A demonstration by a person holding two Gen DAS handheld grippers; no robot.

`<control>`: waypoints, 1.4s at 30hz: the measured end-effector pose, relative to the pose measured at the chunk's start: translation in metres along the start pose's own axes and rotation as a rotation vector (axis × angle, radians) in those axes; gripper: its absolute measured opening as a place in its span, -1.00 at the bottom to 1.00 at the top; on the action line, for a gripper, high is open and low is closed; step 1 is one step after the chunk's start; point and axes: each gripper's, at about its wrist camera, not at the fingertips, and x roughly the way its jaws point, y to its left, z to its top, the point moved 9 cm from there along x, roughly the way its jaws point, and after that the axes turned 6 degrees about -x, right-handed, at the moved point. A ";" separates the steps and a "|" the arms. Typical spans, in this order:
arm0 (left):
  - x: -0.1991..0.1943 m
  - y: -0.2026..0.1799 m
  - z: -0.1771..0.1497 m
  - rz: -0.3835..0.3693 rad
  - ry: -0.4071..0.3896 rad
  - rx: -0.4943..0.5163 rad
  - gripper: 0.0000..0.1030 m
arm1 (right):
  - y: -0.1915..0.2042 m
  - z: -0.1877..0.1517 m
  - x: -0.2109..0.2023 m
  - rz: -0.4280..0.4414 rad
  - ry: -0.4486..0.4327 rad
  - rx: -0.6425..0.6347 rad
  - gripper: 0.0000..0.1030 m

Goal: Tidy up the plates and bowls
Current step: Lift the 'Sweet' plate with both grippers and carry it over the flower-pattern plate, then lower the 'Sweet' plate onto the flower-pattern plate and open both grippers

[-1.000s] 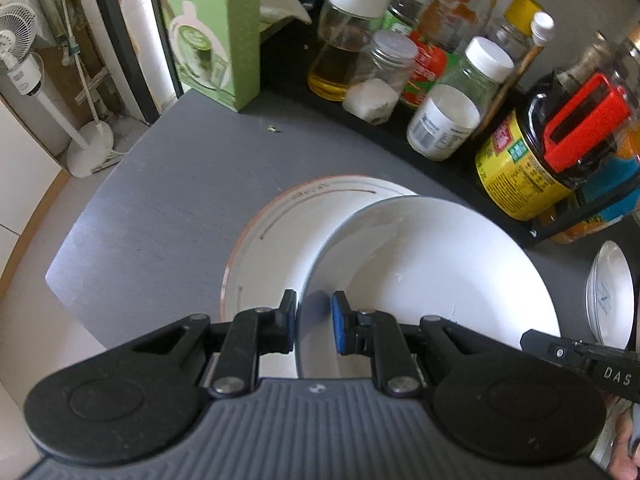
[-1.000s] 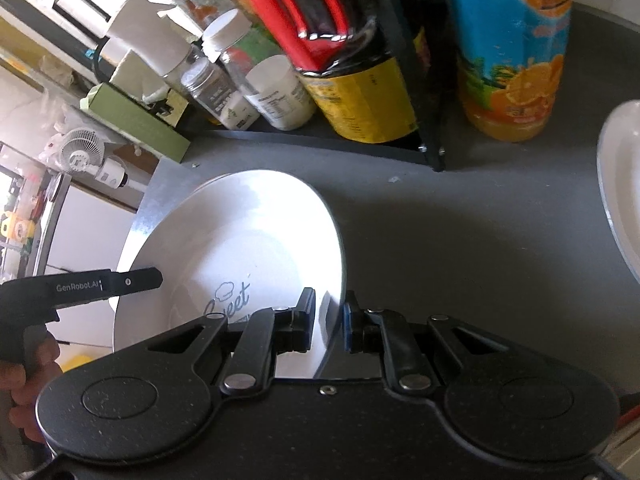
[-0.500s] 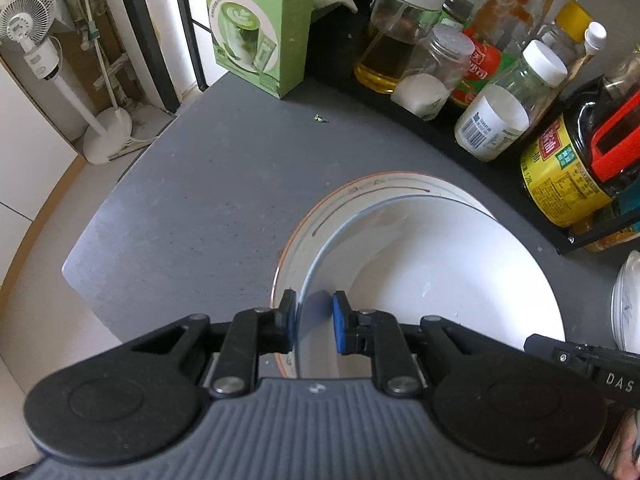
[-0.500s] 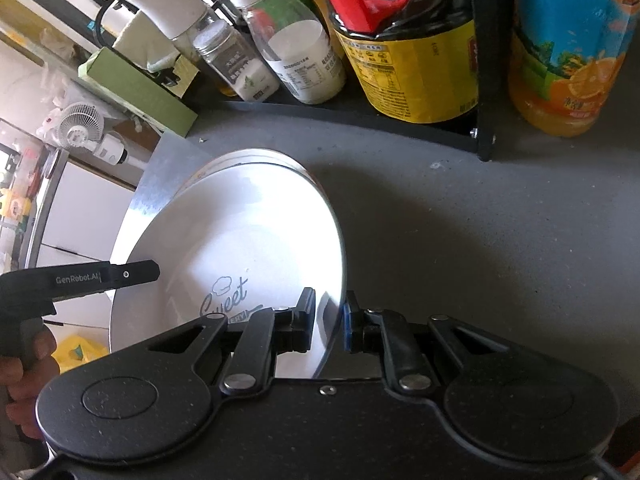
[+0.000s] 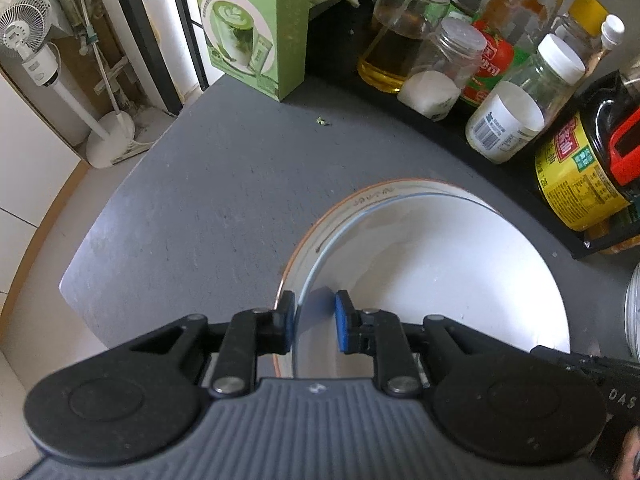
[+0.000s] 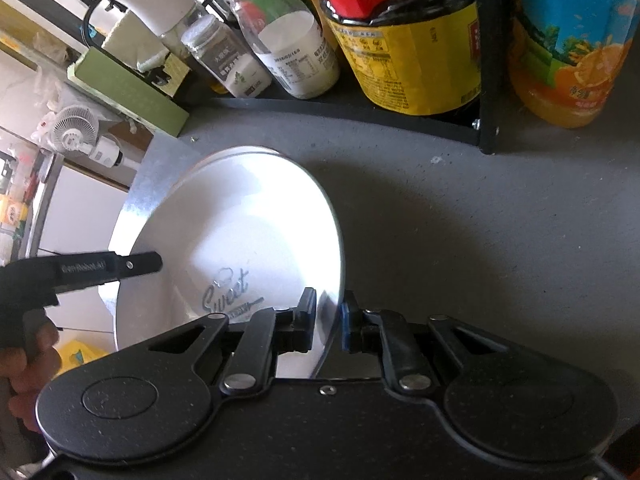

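Observation:
A white bowl (image 5: 432, 280) with "Sweet" printed inside (image 6: 240, 248) lies over an orange-rimmed white plate (image 5: 344, 208) on the grey counter. My left gripper (image 5: 315, 320) straddles the bowl's near rim: the outer pad touches it, the inner blue pad stands a little off. My right gripper (image 6: 329, 320) straddles the opposite rim with a small gap at each pad. Another white dish (image 5: 632, 312) shows at the right edge of the left wrist view.
A black rack at the back holds bottles and jars (image 5: 500, 120), a soy sauce jug (image 6: 404, 40) and an orange drink bottle (image 6: 568, 40). A green box (image 5: 256, 28) stands at the back left. The counter edge (image 5: 100, 240) drops off at the left.
Both grippers carried the bowl left over the plate and lowered it until it nearly covers the plate. Both sets of jaws have widened slightly around the rim.

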 end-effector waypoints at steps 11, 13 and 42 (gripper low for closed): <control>-0.017 -0.006 0.009 0.049 -0.050 0.057 -0.61 | -0.001 -0.002 0.001 0.006 -0.008 -0.001 -0.80; -0.020 -0.009 0.010 0.041 -0.054 0.073 -0.60 | 0.000 -0.002 0.001 0.003 -0.011 -0.008 -0.81; 0.005 0.020 -0.002 0.107 -0.014 0.055 0.02 | -0.010 -0.007 -0.004 -0.006 -0.013 0.038 -0.39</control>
